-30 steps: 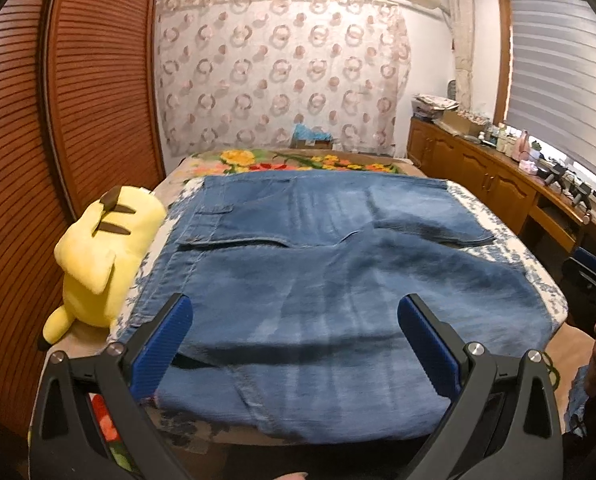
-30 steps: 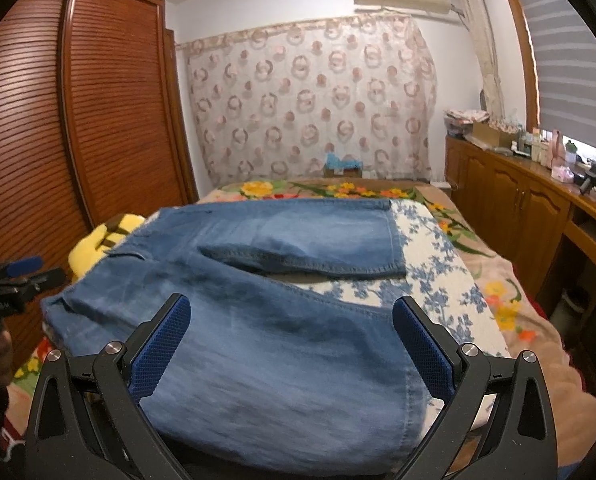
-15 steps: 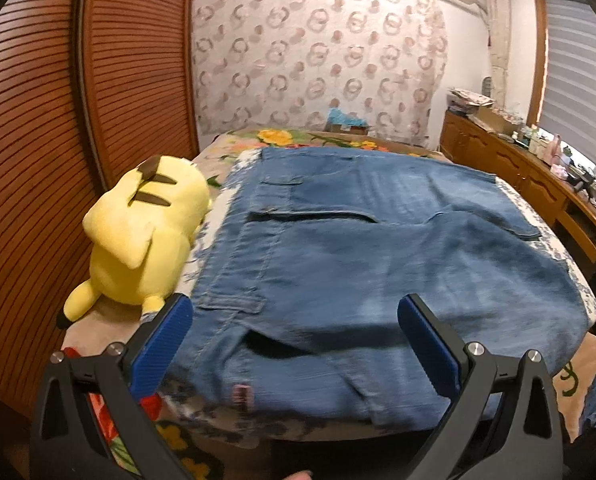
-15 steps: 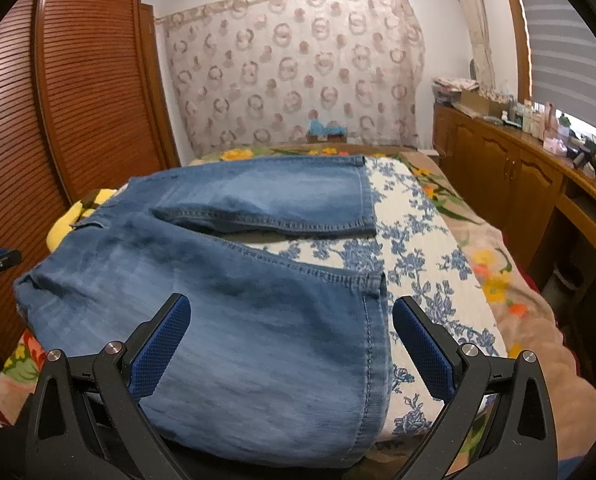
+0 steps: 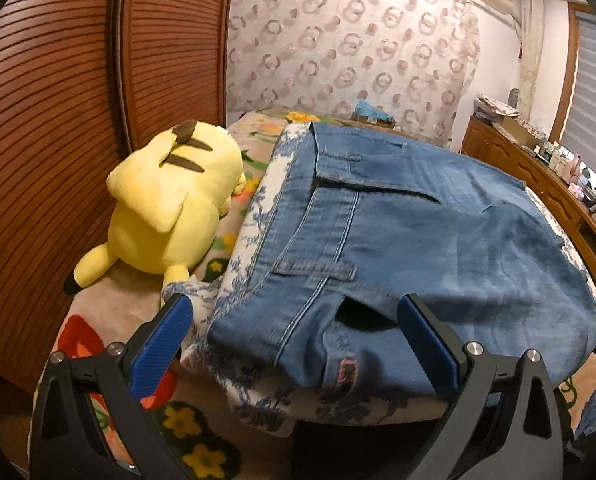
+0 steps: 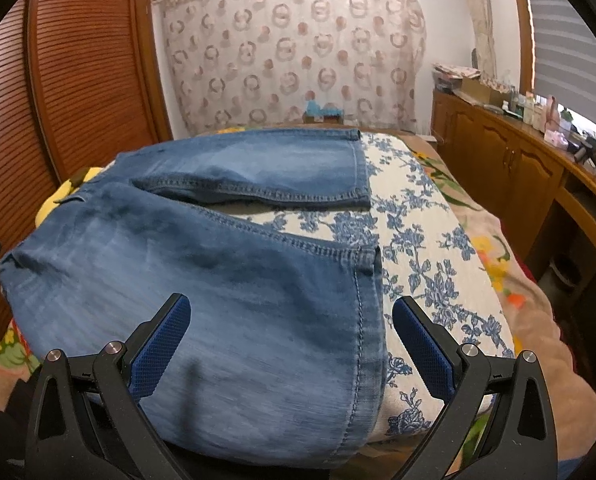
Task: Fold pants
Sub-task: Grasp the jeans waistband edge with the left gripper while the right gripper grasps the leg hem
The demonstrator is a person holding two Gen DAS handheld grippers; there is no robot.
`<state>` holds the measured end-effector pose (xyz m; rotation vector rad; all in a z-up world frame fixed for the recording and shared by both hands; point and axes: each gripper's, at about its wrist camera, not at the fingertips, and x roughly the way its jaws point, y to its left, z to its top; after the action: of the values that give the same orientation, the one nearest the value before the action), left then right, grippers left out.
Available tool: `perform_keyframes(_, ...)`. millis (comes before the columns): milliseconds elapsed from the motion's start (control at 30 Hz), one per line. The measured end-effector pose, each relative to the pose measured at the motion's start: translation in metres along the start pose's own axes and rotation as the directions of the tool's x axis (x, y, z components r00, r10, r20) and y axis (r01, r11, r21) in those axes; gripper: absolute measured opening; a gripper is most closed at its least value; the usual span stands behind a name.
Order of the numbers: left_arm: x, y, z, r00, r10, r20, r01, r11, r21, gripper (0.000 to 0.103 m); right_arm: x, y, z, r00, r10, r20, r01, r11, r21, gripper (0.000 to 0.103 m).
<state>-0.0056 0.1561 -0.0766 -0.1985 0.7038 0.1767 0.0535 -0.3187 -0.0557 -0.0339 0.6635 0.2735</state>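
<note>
Jaws on both the left gripper and the right gripper stand wide apart, holding nothing. The jeans lie spread flat on the bed. Denim looks heavy but floppy; I'd pinch the waistband and near hem.

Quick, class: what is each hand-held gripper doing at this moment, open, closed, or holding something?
Left hand-held gripper: open, holding nothing, aimed at the waistband end of the jeans.
Right hand-held gripper: open, holding nothing, over the near leg hem.
</note>
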Motion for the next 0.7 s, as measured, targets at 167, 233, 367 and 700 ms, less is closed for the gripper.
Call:
perform_keyframes(167,0.008,0.008,-0.013,1.000,-0.003,-0.026,0.002,1.000,-0.031,0.099,0.007,-0.006,-0.007,1.000,-0.011,-0.027,0.011,1.000,-0.002,0.103)
perform_keyframes(233,0.009,0.011,-0.017,1.000,0.002,-0.029,-0.003,0.999,-0.032,0.099,0.012,-0.008,-0.009,0.999,-0.019,-0.039,0.019,1.000,-0.002,0.103)
perform_keyframes(367,0.006,0.020,-0.024,1.000,-0.004,-0.011,0.003,0.997,-0.075,0.096,0.018,-0.014,-0.012,0.998,-0.028,-0.053,0.028,1.000,0.005,0.103)
perform_keyframes(700,0.012,0.021,-0.026,0.999,-0.050,-0.013,0.048,0.991,-0.123,0.074,0.024,-0.015,-0.020,0.996,-0.008,-0.090,0.008,1.000,-0.001,0.101)
